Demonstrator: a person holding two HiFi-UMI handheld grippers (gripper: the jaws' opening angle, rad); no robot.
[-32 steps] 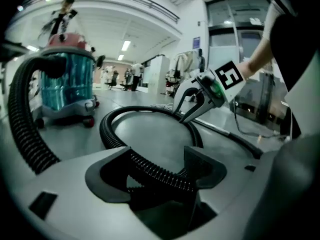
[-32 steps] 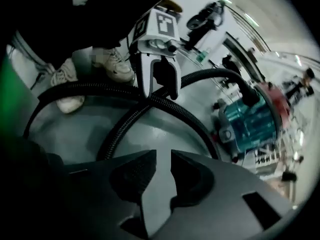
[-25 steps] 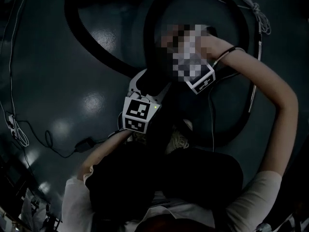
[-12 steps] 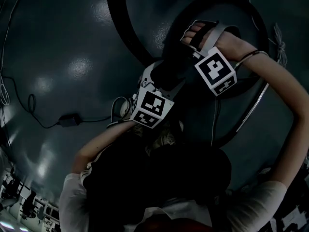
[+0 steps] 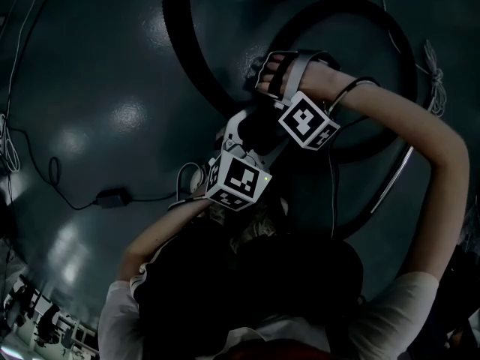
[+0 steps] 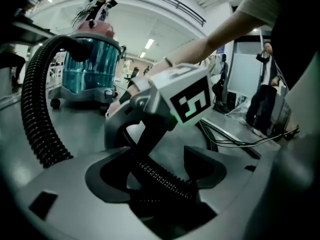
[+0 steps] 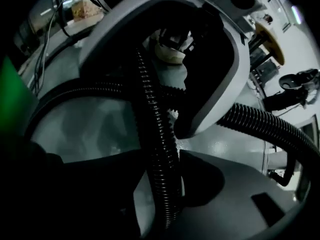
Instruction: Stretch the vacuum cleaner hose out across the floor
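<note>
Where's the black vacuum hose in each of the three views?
Head view: the hose loops over the floor, top half.
Left gripper view: hose arcs up at far left, then crosses bottom centre.
Right gripper view: hose runs down the middle; more at right.
Shared landmark: the left gripper.

Black ribbed plastic vacuum hose [image 5: 176, 43] against a glossy blue-grey floor [image 5: 97, 88]; 2 white plastic cubes [image 5: 238, 180] bear black square patterns — the canister vacuum cleaner [image 6: 90, 69] is translucent teal, pink-topped.
</note>
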